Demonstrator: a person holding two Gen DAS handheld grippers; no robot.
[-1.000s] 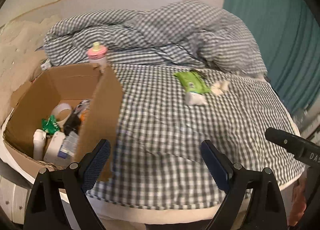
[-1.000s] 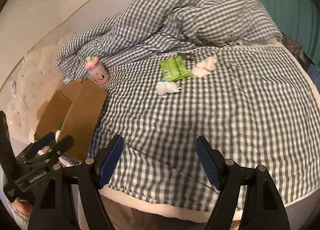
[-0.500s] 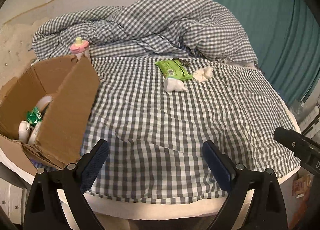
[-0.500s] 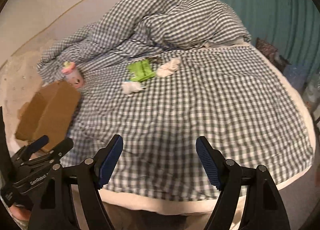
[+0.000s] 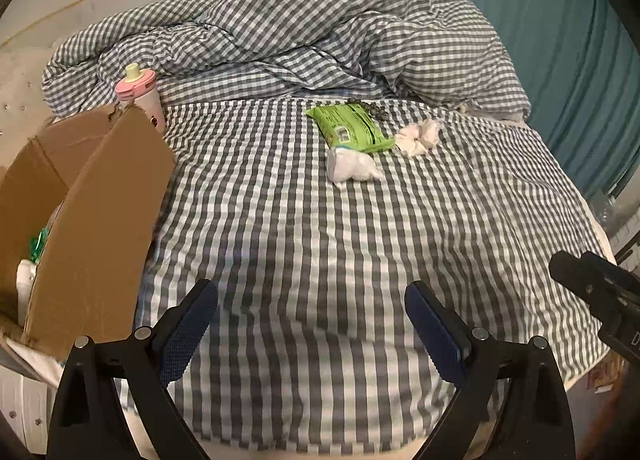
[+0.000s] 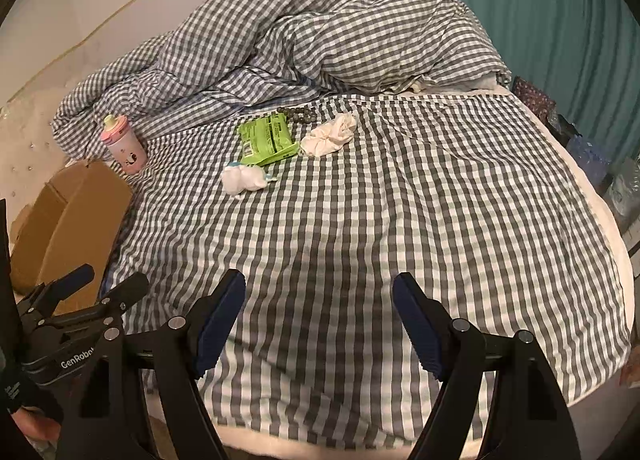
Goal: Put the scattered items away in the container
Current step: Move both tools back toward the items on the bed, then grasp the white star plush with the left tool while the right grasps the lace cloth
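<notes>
On the bed, a cardboard box sits far left, with a pink bottle behind it. A green packet, a white wad and a scrunchie lie mid-bed. Both the left hand-held gripper and the right hand-held gripper are released, holding nothing.

white lettering "genrobo", cut off, on the left gripper, near left; print on the green packet too small to read.

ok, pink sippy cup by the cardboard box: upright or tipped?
Upright: the pink sippy cup stands on its base, spout up, behind the cardboard box.
</notes>
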